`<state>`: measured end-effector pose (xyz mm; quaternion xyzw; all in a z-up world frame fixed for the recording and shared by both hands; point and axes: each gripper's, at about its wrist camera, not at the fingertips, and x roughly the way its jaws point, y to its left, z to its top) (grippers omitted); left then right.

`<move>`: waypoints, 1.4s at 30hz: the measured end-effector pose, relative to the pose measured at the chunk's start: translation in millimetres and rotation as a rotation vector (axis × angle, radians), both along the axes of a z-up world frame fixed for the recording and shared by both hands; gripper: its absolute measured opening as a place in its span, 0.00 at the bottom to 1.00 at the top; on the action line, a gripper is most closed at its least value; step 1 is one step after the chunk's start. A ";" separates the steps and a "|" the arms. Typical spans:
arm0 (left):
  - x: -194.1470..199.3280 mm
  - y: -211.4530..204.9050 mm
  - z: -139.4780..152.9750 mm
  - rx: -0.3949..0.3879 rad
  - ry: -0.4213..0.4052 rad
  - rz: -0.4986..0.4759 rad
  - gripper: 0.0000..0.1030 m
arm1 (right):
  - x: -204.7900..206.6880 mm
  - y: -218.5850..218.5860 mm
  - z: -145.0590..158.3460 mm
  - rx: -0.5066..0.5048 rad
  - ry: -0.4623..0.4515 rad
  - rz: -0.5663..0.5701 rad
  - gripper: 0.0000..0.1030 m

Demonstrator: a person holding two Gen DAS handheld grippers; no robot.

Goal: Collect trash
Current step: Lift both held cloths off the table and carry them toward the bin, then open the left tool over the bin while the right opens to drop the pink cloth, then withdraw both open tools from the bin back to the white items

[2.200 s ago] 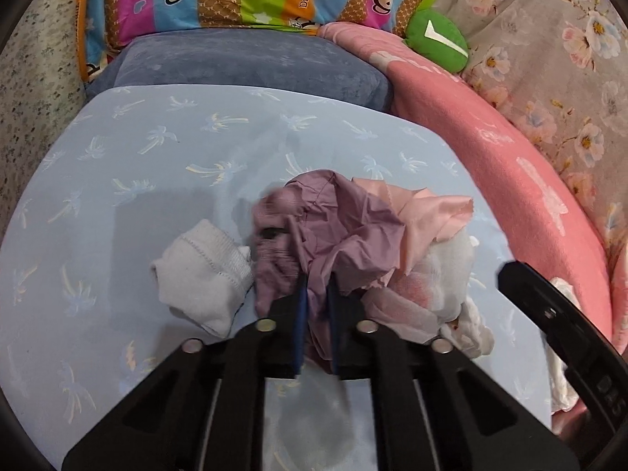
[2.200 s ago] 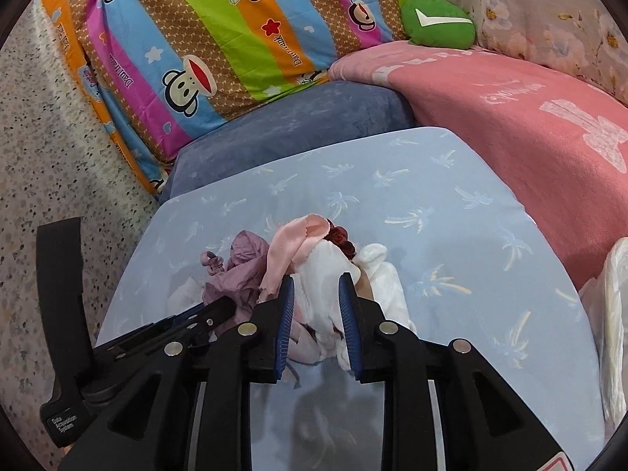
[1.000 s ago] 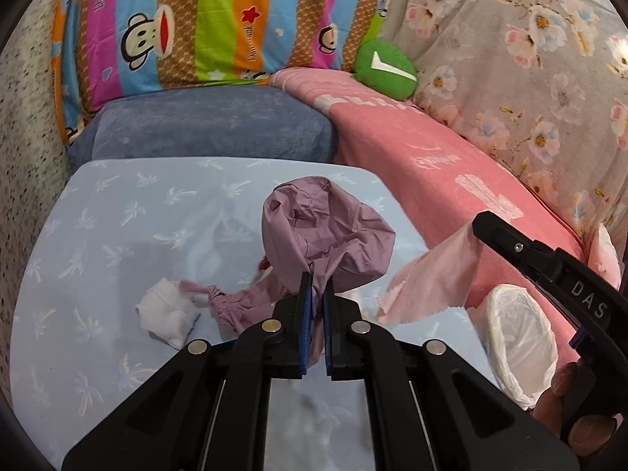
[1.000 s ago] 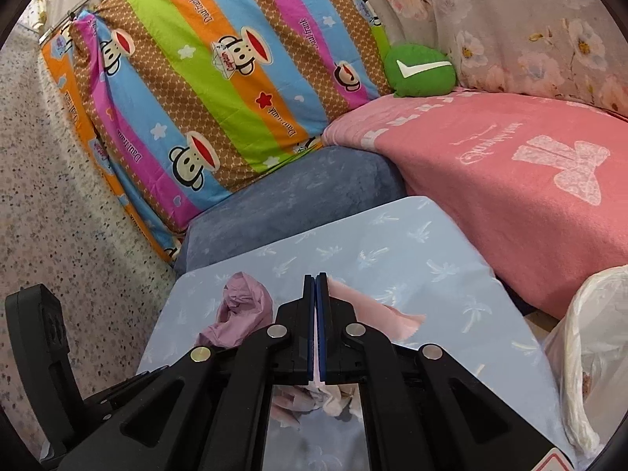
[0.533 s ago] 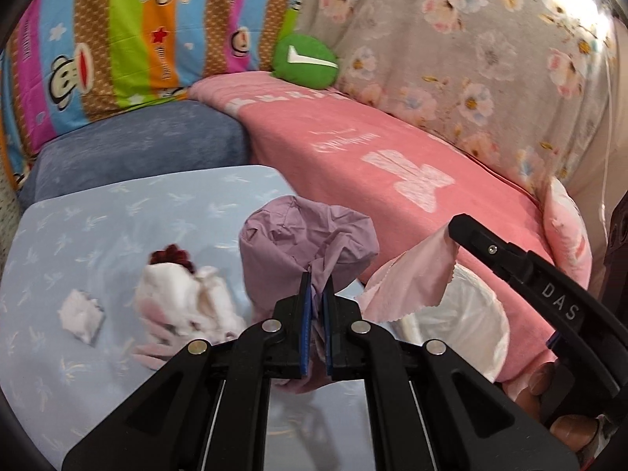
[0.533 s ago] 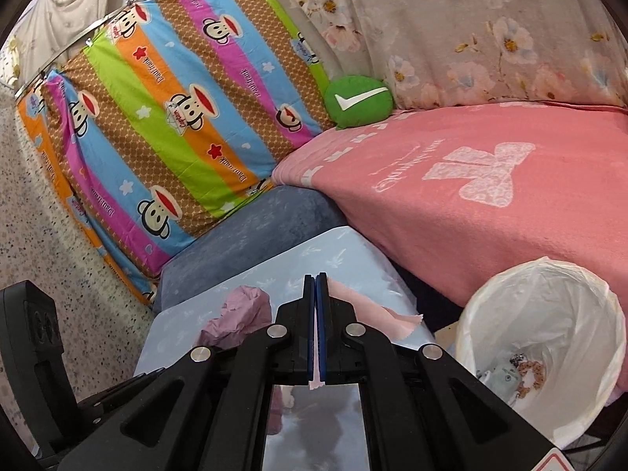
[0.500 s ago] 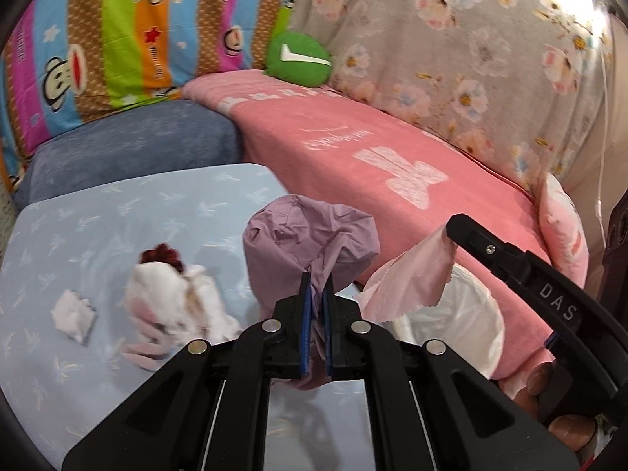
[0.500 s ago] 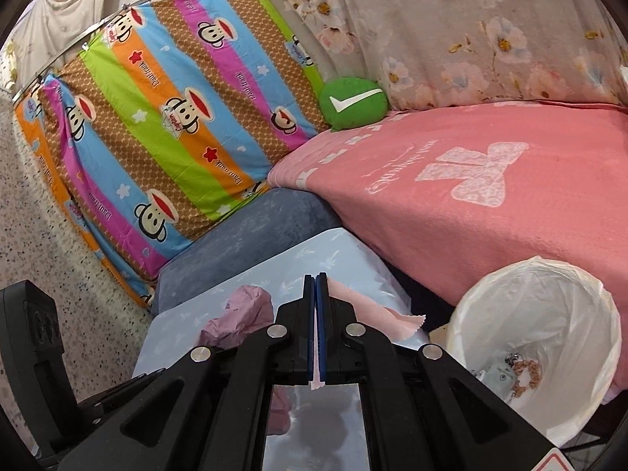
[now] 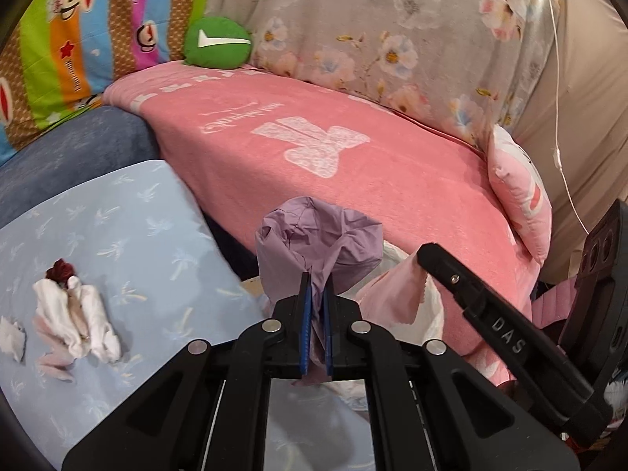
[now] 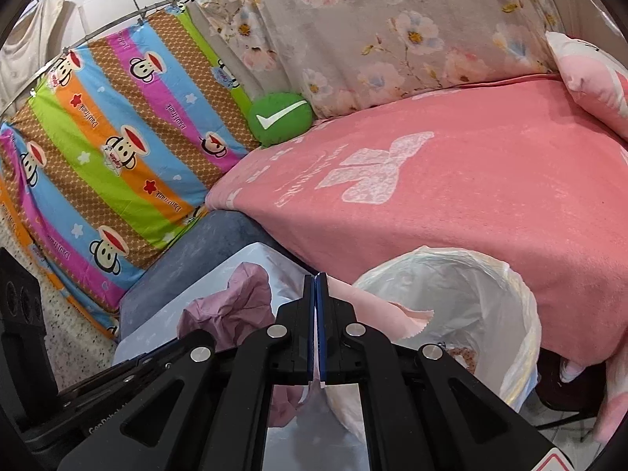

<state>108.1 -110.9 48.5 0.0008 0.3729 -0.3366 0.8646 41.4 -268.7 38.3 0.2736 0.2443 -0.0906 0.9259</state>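
Left wrist view, far left: a white crumpled wad [image 9: 76, 324] with a dark red bit on top is lying on the pale blue palm-print surface [image 9: 129, 227], and a smaller white scrap [image 9: 11, 339] is sitting at the left edge just beside it. Centre of the frame: the left gripper [image 9: 317, 286] is clenching a crumpled purple sheet [image 9: 318, 245], which is bulging up above the fingertips, off the blue surface. Right of centre: the right gripper's black arm is cutting across diagonally, with a thin pink sheet [image 9: 392, 292] hanging from its tip; behind that sheet a white bin liner [image 9: 433, 314] is showing, mostly covered. The pink blanket [image 9: 353, 165] is filling the middle band behind, and the green cushion [image 9: 218, 41] is sitting upper left. Right wrist view, left of centre: the purple sheet [image 10: 231, 306] is showing over the left gripper's arm, above the blue surface [image 10: 251, 259]. Centre: the right gripper [image 10: 316, 286] is pinching the pink sheet [image 10: 388, 318], jaws pressed nearly flat together, and the sheet is trailing right with its free end over the rim of the lined bin [image 10: 514, 314]. Lower right: the bin's mouth is facing the camera, with a few small bits of trash [image 10: 455, 353] visible at the bottom.
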 end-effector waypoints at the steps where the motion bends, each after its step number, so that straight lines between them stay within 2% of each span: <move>1: -1.3 -5.4 1.1 -0.001 -0.002 -0.010 0.05 | -1.2 -3.6 -1.5 0.001 0.002 -0.006 0.03; 9: -7.1 -37.4 4.7 0.002 -0.012 -0.061 0.05 | -13.2 -31.2 -11.5 0.011 0.014 -0.053 0.03; 18: -4.0 -46.2 -7.4 0.010 0.010 -0.058 0.06 | -16.4 -35.4 -16.1 0.004 0.025 -0.060 0.03; 20: -0.7 -45.7 -12.6 0.015 0.031 -0.052 0.13 | -16.2 -34.9 -16.7 0.006 0.025 -0.060 0.03; 21: 0.3 -45.7 -14.0 0.017 0.036 -0.046 0.27 | -16.1 -34.9 -16.9 0.005 0.026 -0.061 0.03; 22: 0.8 -44.1 -15.5 0.022 0.033 -0.033 0.45 | -15.6 -34.6 -17.1 0.004 0.028 -0.061 0.03; 24: -0.2 -40.4 -15.2 0.026 0.008 0.002 0.62 | -14.3 -31.3 -16.8 0.000 0.033 -0.060 0.03; 25: -0.6 -38.1 -14.6 0.030 -0.006 0.017 0.64 | -14.4 -30.5 -17.1 -0.001 0.034 -0.060 0.06; 33: 5.9 -23.0 -18.0 0.042 -0.006 0.065 0.65 | -11.6 -26.3 -19.0 0.002 0.038 -0.060 0.15; 42: 8.2 -5.7 -19.0 0.040 -0.005 0.104 0.65 | -6.2 -13.5 -19.0 -0.005 0.044 -0.028 0.16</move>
